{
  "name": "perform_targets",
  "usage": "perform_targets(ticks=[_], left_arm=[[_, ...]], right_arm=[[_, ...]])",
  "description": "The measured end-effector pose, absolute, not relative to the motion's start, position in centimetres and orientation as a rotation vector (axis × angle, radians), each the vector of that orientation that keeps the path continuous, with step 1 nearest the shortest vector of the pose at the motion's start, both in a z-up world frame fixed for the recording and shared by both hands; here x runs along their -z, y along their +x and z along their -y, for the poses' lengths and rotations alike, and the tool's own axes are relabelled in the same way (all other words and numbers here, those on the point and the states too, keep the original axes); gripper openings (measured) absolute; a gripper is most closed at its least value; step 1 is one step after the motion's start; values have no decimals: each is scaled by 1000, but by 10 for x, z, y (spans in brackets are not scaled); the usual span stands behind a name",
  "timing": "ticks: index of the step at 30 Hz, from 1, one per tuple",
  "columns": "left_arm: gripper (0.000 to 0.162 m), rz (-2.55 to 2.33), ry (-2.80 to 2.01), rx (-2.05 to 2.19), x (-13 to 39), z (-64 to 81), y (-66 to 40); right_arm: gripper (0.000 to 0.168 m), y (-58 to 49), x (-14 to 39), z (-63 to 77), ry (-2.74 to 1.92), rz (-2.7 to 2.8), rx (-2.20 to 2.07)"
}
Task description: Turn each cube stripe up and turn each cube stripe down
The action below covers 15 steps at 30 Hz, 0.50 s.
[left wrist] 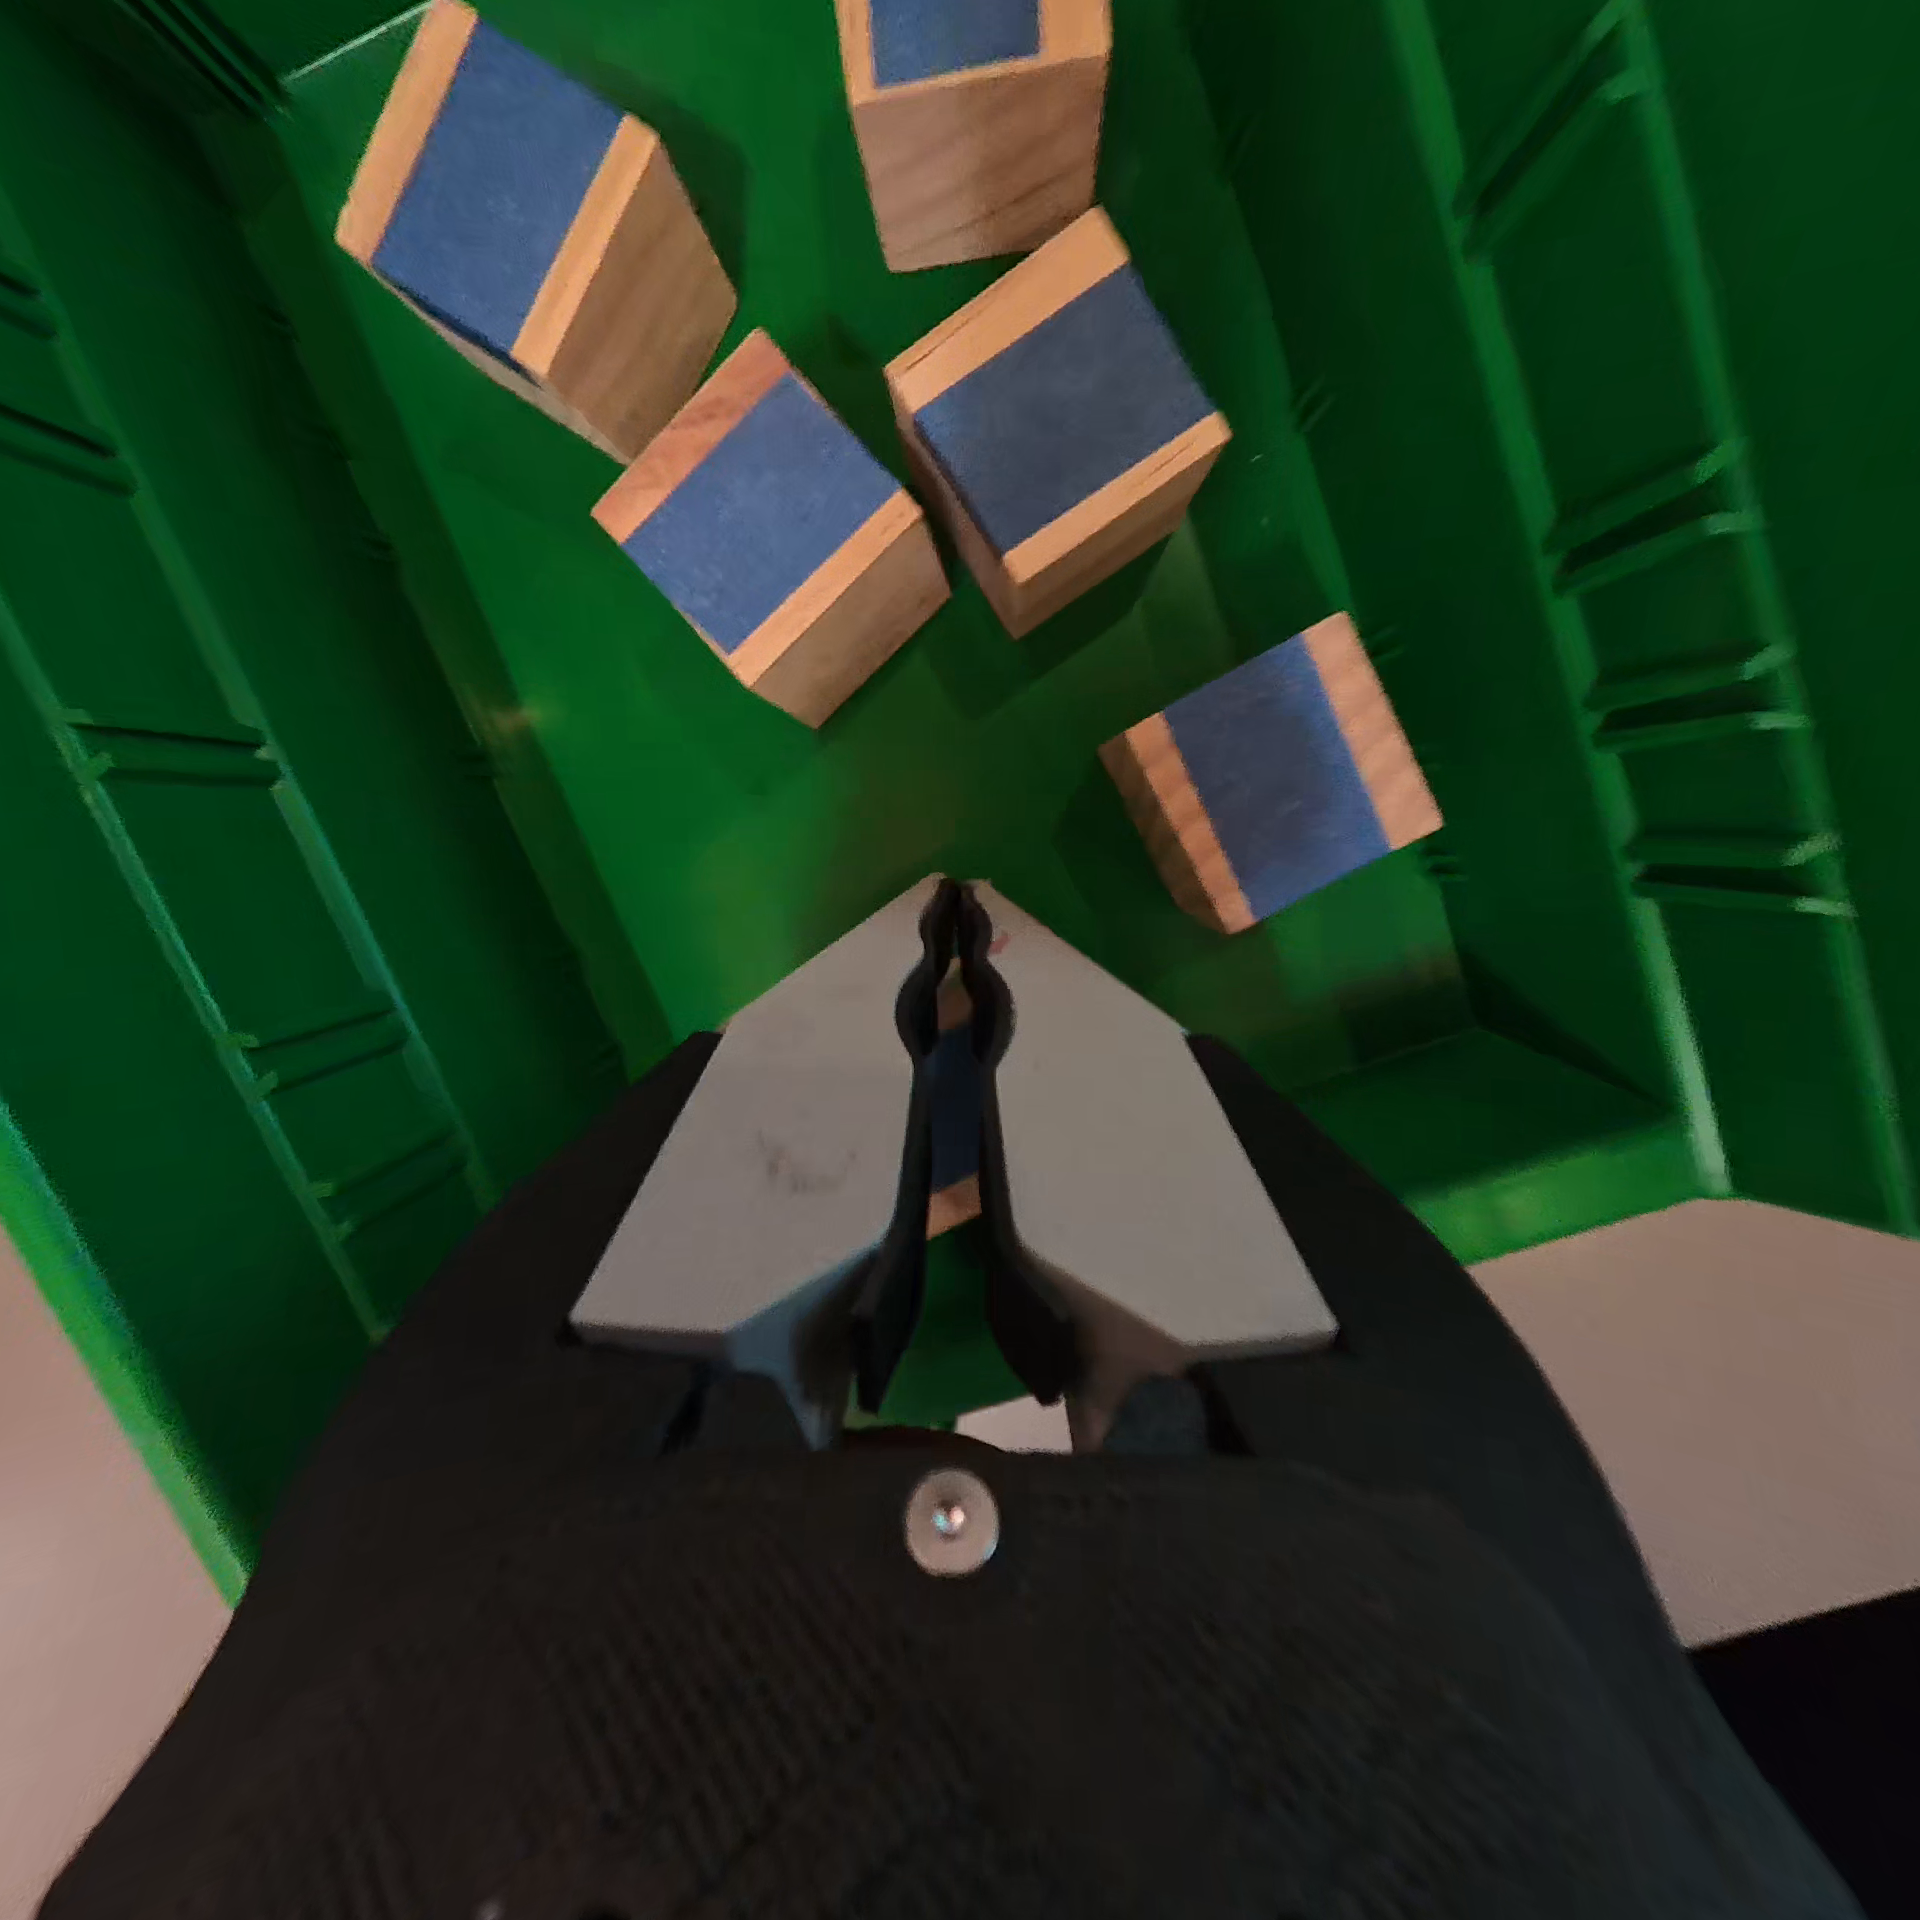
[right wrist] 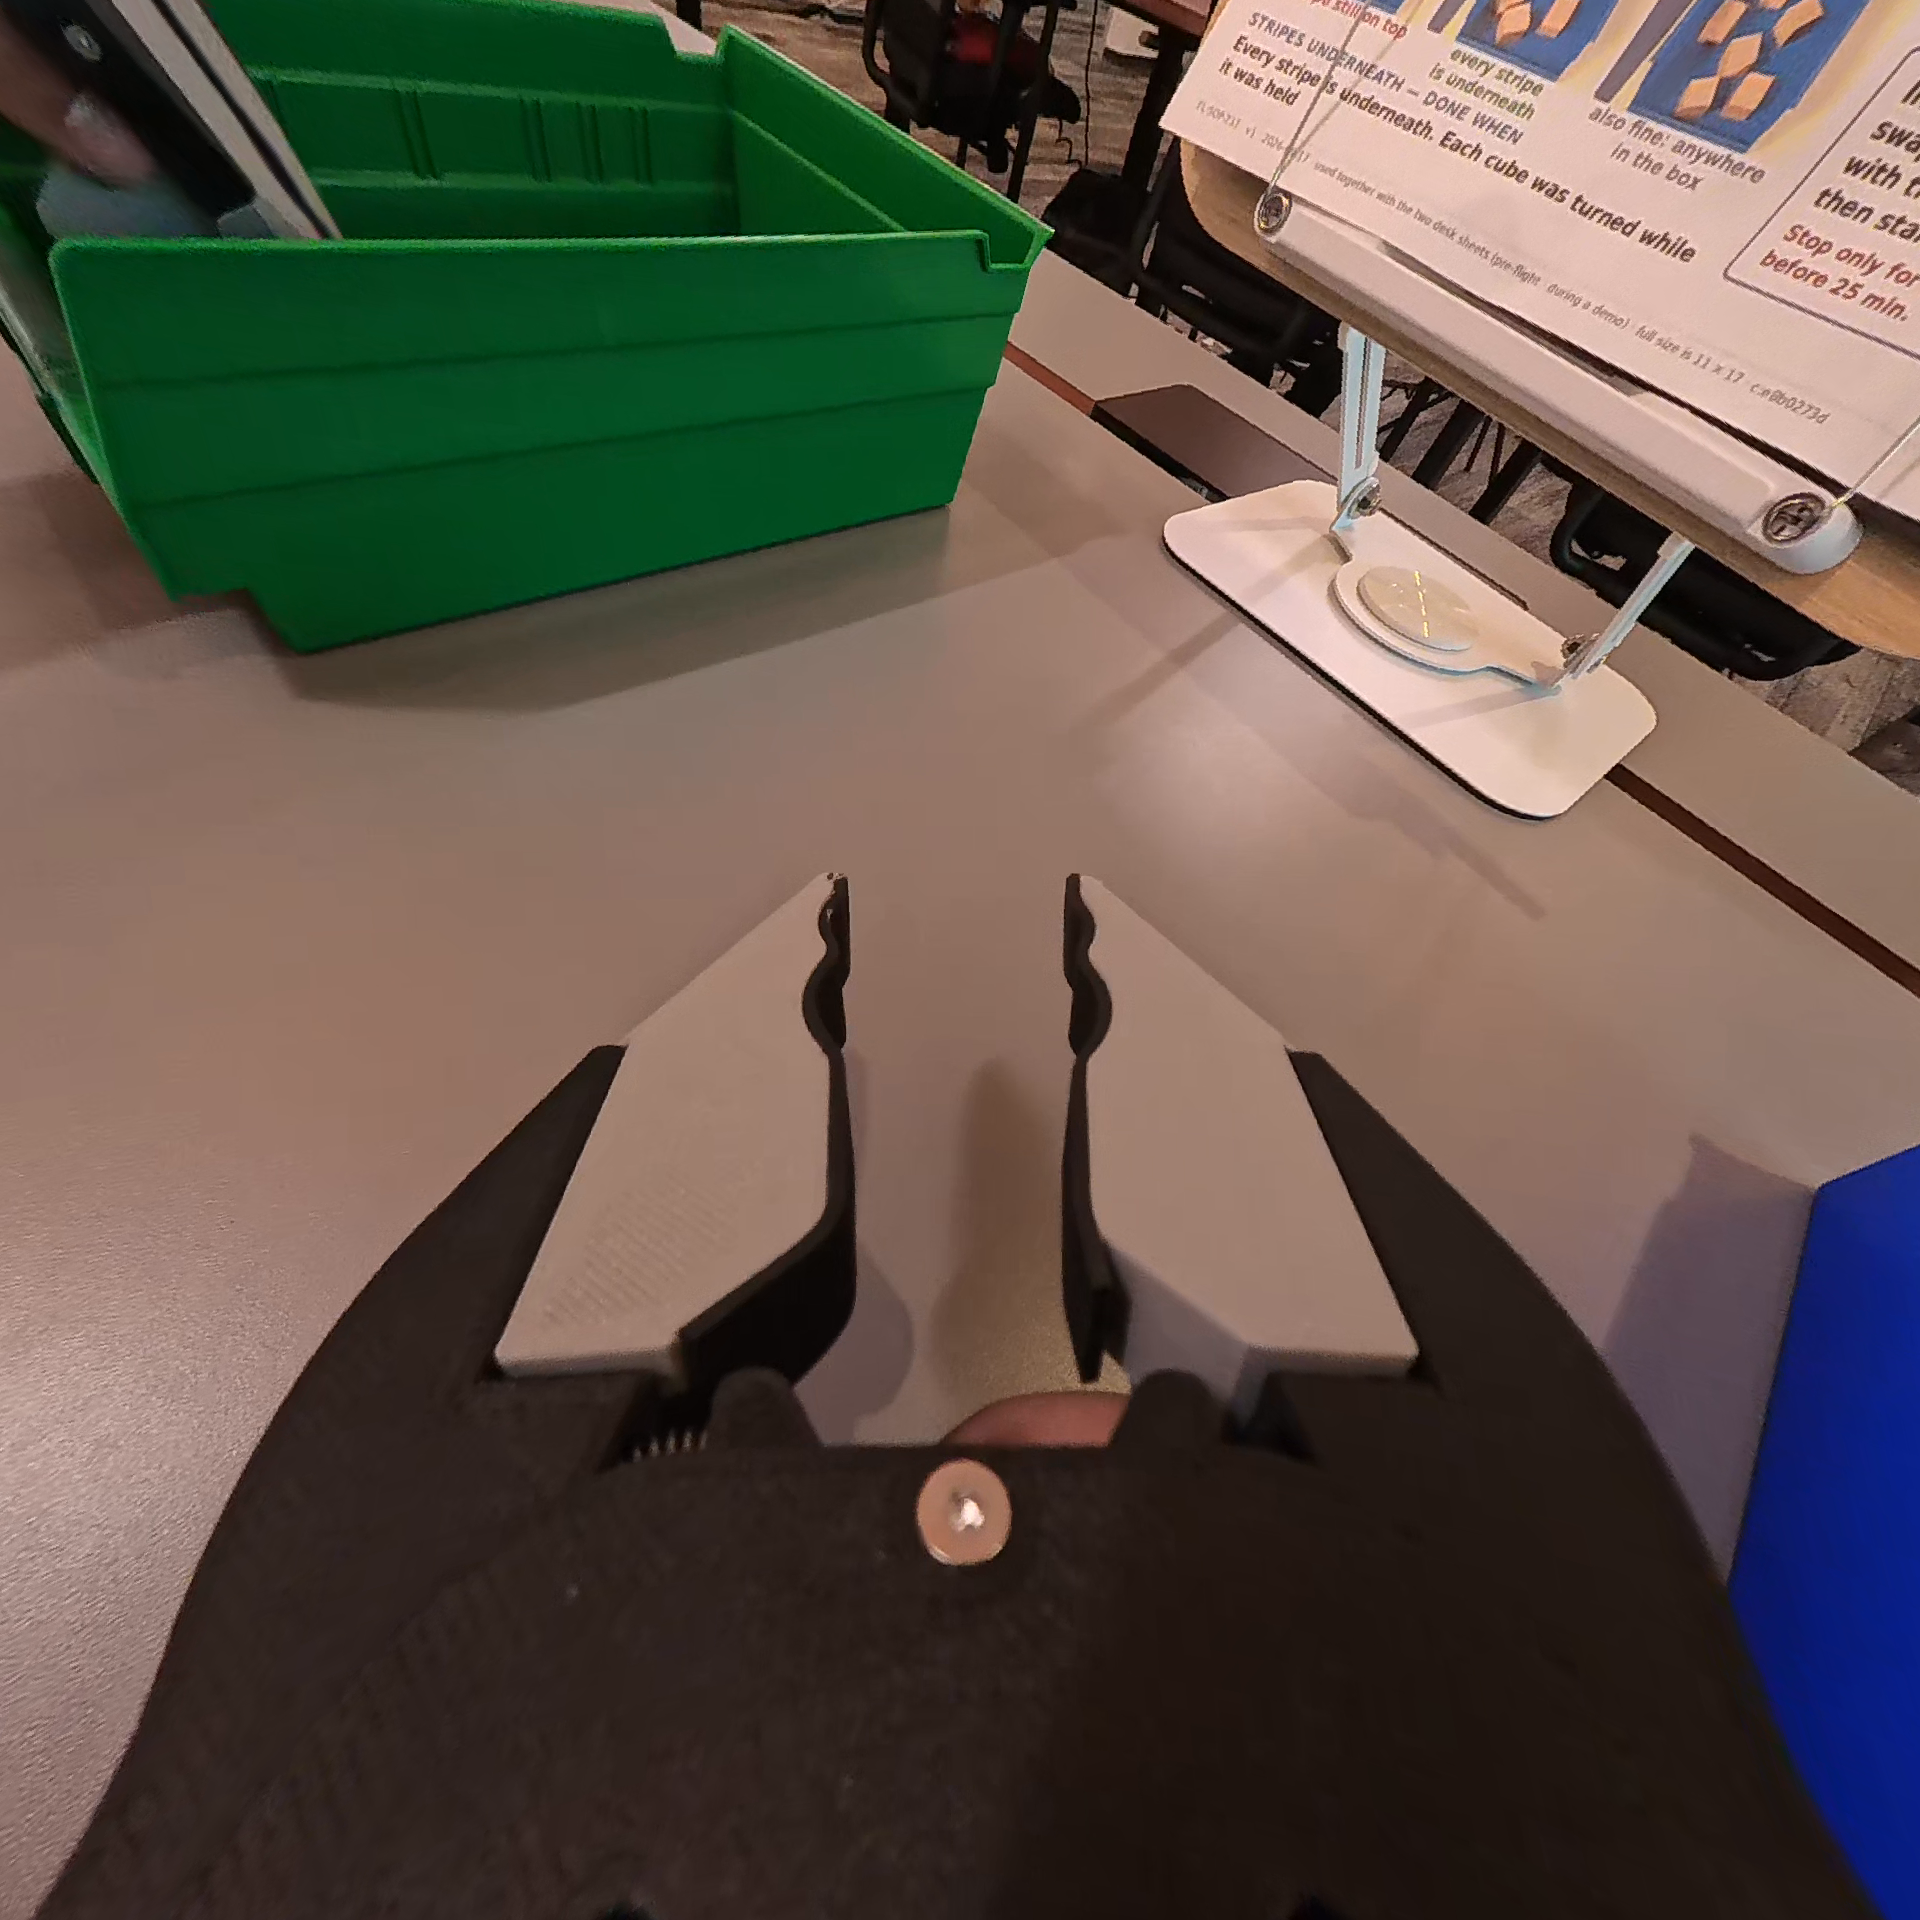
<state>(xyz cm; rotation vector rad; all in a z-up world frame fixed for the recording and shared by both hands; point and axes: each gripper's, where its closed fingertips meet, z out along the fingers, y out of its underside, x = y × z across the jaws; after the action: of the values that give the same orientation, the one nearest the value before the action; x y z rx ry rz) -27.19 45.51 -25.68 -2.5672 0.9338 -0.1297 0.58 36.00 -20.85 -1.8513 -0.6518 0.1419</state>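
Several wooden cubes lie in the green bin point(left wrist: 623, 748), each with its blue stripe facing up, among them one at the far left point(left wrist: 488, 197), one in the middle point(left wrist: 769, 520) and one at the near right point(left wrist: 1273, 769). My left gripper point(left wrist: 948, 894) is above the bin floor with its fingertips closed against each other. Part of another striped cube point(left wrist: 951, 1122) shows below through the slot between the fingers. My right gripper point(right wrist: 956, 894) is open and empty over the grey table point(right wrist: 416, 883), to the right of the bin point(right wrist: 520, 416). The left gripper's body point(right wrist: 177, 125) reaches into the bin in that view.
A white document stand point(right wrist: 1403, 644) holding a printed sheet stands at the far right of the table. A blue object point(right wrist: 1829, 1507) lies at the near right edge. The bin walls point(left wrist: 1662, 520) rise on both sides of the left gripper.
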Motion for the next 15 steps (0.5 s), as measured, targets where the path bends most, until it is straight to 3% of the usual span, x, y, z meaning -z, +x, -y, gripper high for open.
perform_targets(ticks=[8, 10, 15], left_arm=[[53, -853, -2550, 113, 238, -452, -287], [61, -831, -2559, 112, 234, -447, -291], [61, -681, -2705, 166, 249, -436, -296]], right_arm=[[38, 3, 209, -360, -1850, 667, -135], [38, 2, 209, -359, -1848, 672, -131], [38, 0, 208, -359, -1841, 677, -130]])
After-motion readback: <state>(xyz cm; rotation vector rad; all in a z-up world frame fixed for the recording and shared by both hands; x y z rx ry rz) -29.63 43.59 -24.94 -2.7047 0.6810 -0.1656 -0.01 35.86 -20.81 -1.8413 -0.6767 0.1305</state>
